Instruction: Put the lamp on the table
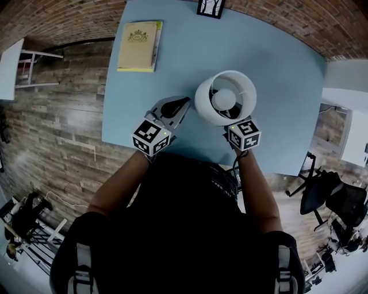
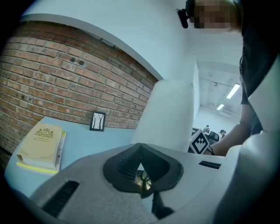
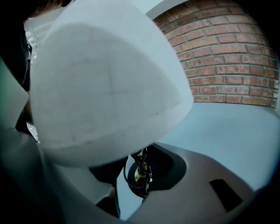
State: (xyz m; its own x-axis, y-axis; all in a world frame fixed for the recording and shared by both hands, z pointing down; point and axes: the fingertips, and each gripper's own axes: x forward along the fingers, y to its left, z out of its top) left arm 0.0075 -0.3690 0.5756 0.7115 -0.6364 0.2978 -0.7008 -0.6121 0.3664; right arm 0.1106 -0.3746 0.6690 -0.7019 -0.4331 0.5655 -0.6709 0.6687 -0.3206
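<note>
The lamp point(image 1: 225, 96) has a white drum shade and hangs over the front half of the blue table point(image 1: 276, 69). Whether its base rests on the table is hidden by the shade. My left gripper point(image 1: 185, 103) reaches in from the left, under the shade's edge. In the left gripper view the shade point(image 2: 170, 114) looms above my left gripper point(image 2: 142, 179), whose jaws are drawn in on the brass stem point(image 2: 143, 183). My right gripper point(image 1: 234, 127) comes in from the front right. In the right gripper view, my right gripper point(image 3: 141, 176) is shut round the dark socket and brass stem point(image 3: 140, 175) beneath the shade point(image 3: 105, 83).
A yellow book point(image 1: 139, 46) lies at the table's far left corner. A small framed picture point(image 1: 210, 8) stands at the far edge against the brick wall. The table's front edge point(image 1: 190, 152) is close to my body. Office chairs point(image 1: 330, 201) stand to the right.
</note>
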